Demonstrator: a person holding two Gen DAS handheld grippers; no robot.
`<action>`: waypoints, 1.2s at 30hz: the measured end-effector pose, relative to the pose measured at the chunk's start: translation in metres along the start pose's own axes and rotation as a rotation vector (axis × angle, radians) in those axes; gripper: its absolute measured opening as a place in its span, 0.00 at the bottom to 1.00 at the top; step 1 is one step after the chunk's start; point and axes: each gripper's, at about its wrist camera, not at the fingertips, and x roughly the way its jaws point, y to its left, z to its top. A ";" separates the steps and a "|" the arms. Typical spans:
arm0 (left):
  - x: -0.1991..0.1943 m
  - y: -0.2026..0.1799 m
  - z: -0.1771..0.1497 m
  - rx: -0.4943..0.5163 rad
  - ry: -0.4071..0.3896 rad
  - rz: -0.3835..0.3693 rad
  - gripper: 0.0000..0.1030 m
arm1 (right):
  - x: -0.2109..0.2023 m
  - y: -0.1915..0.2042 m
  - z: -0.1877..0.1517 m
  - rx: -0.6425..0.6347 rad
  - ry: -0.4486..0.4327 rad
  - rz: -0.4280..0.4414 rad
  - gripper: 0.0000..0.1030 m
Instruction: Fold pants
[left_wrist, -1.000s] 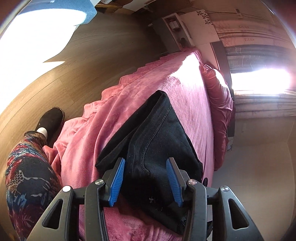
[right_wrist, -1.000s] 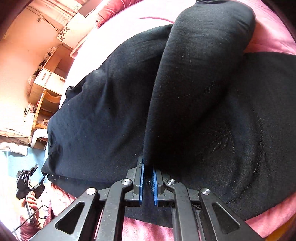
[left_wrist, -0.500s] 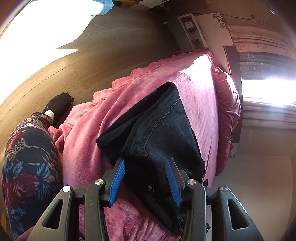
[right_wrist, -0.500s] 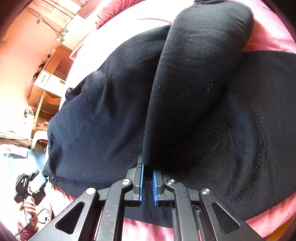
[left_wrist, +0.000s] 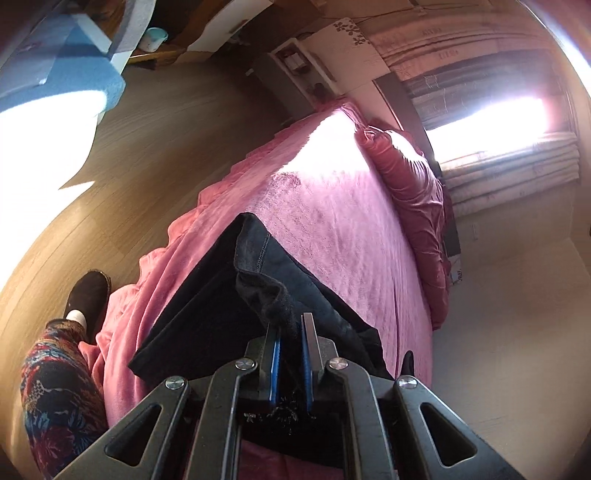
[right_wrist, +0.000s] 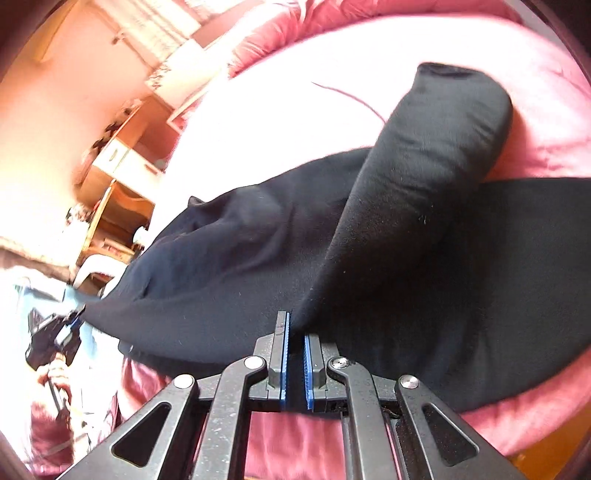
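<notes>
Step in hand, by judgement: lifting 1 end of the black pants (left_wrist: 236, 317) to carry it over for a fold. To do it well, both grips should rise level and travel together, keeping the cloth taut enough that the layers do not slide apart, and land edge on edge.

Left side: the left tongs (left_wrist: 291, 328) are nearly closed, pinching a bunched corner of the pants between the blue pads (left_wrist: 275, 354). The cloth rises from the pink bed (left_wrist: 332, 221) straight into the tips; the rest lies flat ahead and to the left, near the bed's edge.

Right side: the right tongs (right_wrist: 295, 332) are closed to a narrow gap on a raised ridge of the pants (right_wrist: 406, 206), which runs away from the tips as a rolled fold. The body of the garment spreads on both sides, resting on the bed (right_wrist: 280, 110).
</notes>
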 end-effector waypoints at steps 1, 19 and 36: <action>0.001 0.002 -0.002 0.016 0.012 0.019 0.09 | -0.004 0.001 -0.005 -0.008 0.005 -0.004 0.07; 0.033 0.061 -0.039 -0.001 0.164 0.259 0.10 | 0.033 -0.003 -0.049 -0.061 0.160 -0.125 0.06; 0.022 -0.043 -0.043 0.304 0.027 0.274 0.26 | -0.039 -0.027 0.046 0.023 -0.033 -0.155 0.53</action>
